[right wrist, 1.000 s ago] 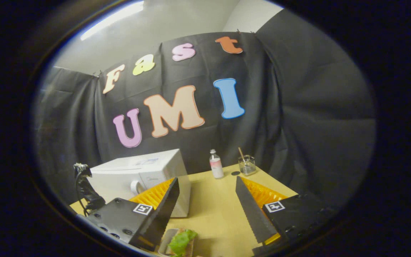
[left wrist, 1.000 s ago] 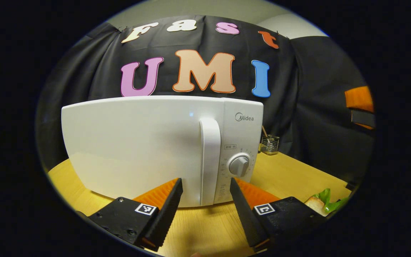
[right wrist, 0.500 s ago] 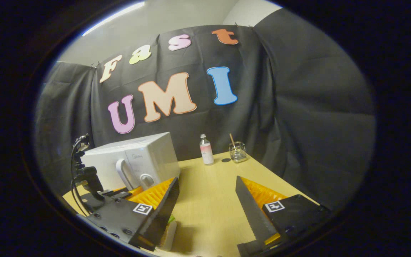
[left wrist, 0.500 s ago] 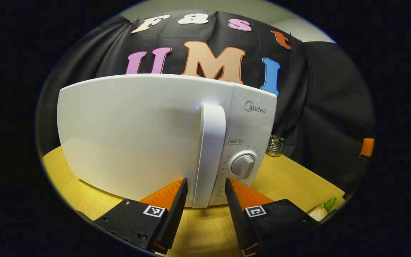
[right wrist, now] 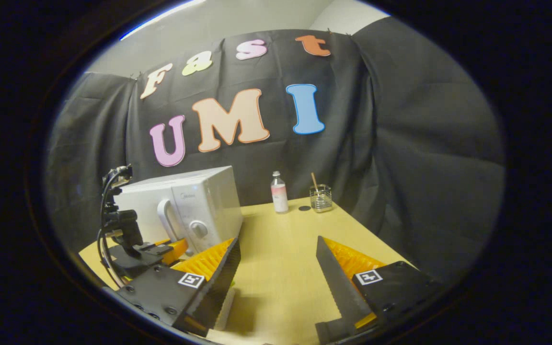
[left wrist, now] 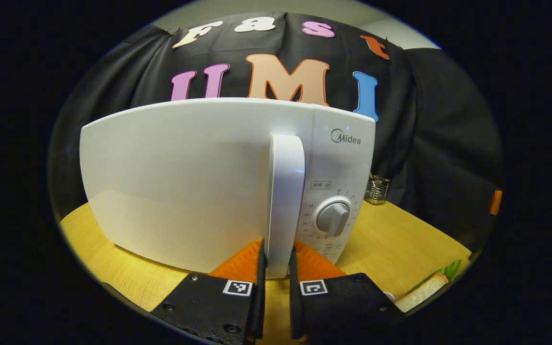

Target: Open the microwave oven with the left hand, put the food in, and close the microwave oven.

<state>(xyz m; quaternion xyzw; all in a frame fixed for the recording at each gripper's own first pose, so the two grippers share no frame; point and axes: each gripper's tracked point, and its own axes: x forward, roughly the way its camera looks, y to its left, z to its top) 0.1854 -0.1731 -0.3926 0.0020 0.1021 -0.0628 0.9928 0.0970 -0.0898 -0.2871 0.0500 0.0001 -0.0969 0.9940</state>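
Observation:
The white microwave (left wrist: 180, 182) stands in front of me in the left gripper view, door closed. My left gripper (left wrist: 276, 247) is shut on the lower end of its upright door handle (left wrist: 285, 191), one finger on each side. A sandwich with lettuce (left wrist: 424, 294) lies on the table at the lower right. In the right gripper view the microwave (right wrist: 194, 201) is at the left with the left gripper (right wrist: 156, 249) at its handle. My right gripper (right wrist: 278, 239) hovers open over the table and holds nothing. A pale edge of the food (right wrist: 225, 309) peeks out beside its left finger.
The yellow wooden table (right wrist: 281, 249) runs back to the black cloth wall. A small bottle (right wrist: 279, 191) and a glass holder with a stick (right wrist: 320, 197) stand at the far edge, right of the microwave. The glass holder (left wrist: 376, 189) also peeks from behind the microwave.
My left gripper moved in and shut its fingers on the bottom of the door handle. The right gripper shifted a little, so the sandwich slid under its left finger.

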